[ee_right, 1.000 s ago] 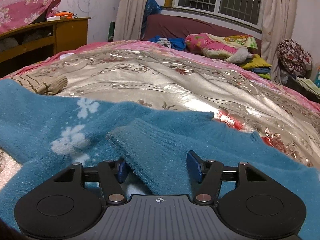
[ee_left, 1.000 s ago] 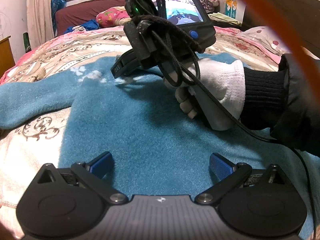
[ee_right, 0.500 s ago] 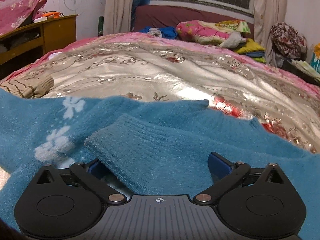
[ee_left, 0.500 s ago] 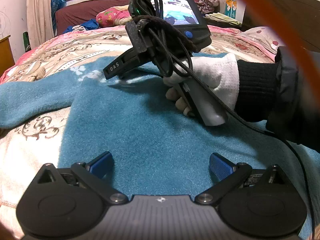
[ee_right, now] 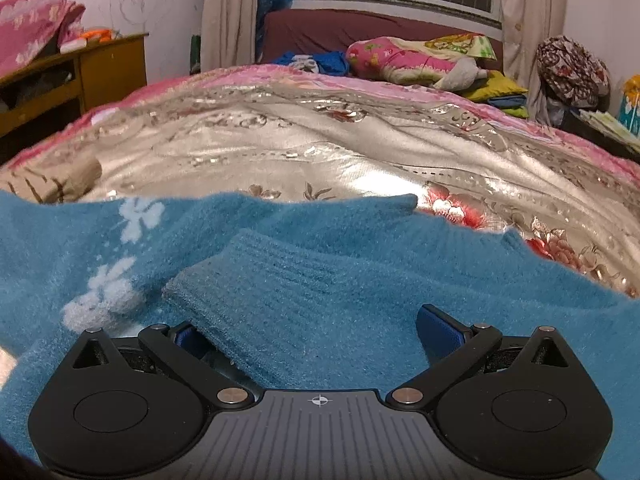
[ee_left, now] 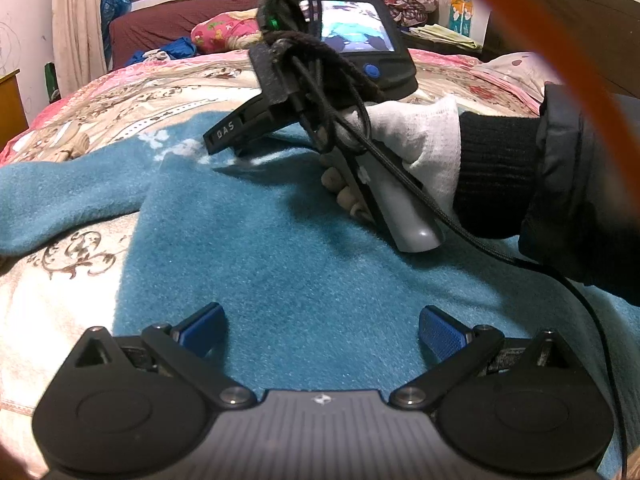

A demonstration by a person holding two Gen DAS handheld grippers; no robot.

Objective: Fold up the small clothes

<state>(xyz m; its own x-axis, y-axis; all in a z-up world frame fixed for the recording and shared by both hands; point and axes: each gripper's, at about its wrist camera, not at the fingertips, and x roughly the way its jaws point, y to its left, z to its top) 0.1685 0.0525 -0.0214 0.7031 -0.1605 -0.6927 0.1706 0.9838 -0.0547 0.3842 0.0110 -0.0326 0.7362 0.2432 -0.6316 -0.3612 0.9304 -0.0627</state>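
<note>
A fuzzy teal sweater [ee_left: 300, 260] with white flowers lies spread on the bed. My left gripper [ee_left: 322, 330] hovers open over its flat body, with nothing between the blue pads. One sleeve [ee_right: 340, 280] is folded across the sweater, its ribbed cuff [ee_right: 208, 300] pointing left. My right gripper [ee_right: 312, 334] stands wide open just above that sleeve; the cloth lies between the fingers but the pads do not press it. In the left wrist view a white-gloved hand [ee_left: 420, 140] holds the right gripper's handle [ee_left: 400, 216] over the sweater's far part.
A shiny floral bedspread [ee_right: 320, 152] stretches beyond the sweater. A beige knit item [ee_right: 44, 184] lies at the left edge. Pillows and clothes [ee_right: 400, 60] are piled at the back, a wooden cabinet [ee_right: 100, 68] stands left. A black cable [ee_left: 592, 320] trails over the right side.
The right gripper's jaws spread wide and let go of the sleeve cuff, which now lies flat. That gripper lifted and tilted slightly. The left gripper stayed put.
</note>
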